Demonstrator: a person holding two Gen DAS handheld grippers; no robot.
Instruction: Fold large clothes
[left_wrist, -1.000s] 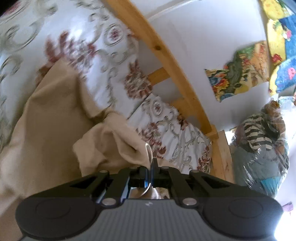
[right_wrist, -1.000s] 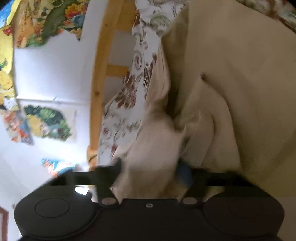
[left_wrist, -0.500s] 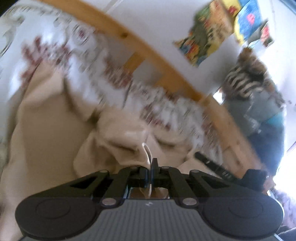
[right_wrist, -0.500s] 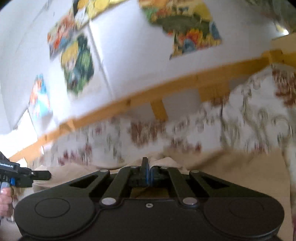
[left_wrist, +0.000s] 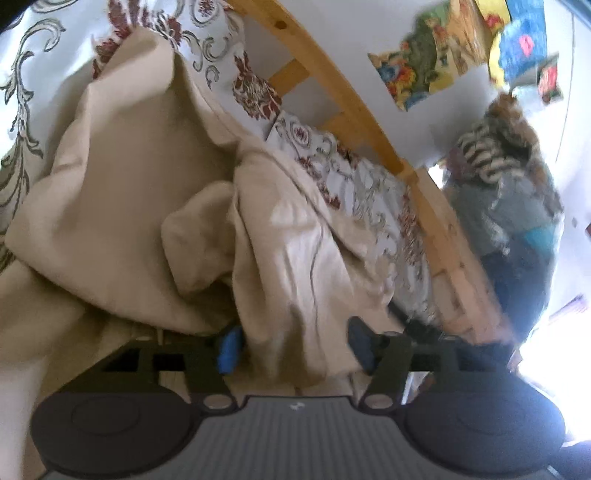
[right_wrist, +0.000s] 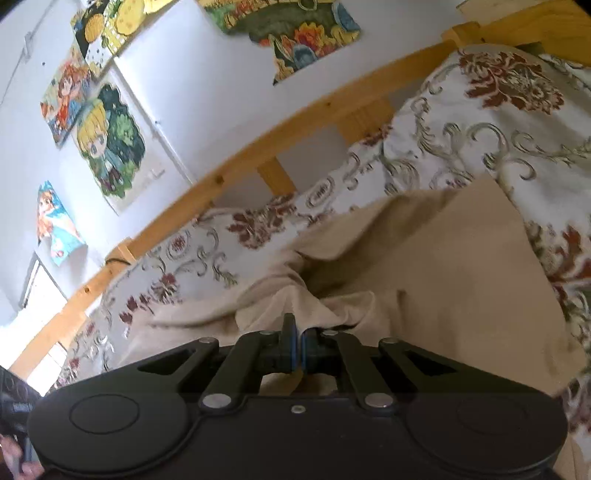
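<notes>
A large beige garment (left_wrist: 122, 206) lies crumpled on a bed with a floral cover (left_wrist: 221, 48). In the left wrist view my left gripper (left_wrist: 295, 343) is open, its blue-padded fingers (left_wrist: 227, 345) spread on either side of a fold of the beige cloth that drapes between them. In the right wrist view my right gripper (right_wrist: 297, 345) is shut on a bunched edge of the same beige garment (right_wrist: 461, 280), which spreads to the right over the bed cover (right_wrist: 480, 122).
A wooden bed rail (left_wrist: 343, 96) runs along the far side, against a white wall with colourful posters (right_wrist: 110, 144). A pile of bagged clothes (left_wrist: 509, 192) stands past the bed end. The left gripper's handle and a hand (right_wrist: 14, 417) show at the lower left of the right view.
My left gripper has opened; it was shut on the cloth. My right gripper, open around the cloth a second ago, has shut on it. Both views have swung.
</notes>
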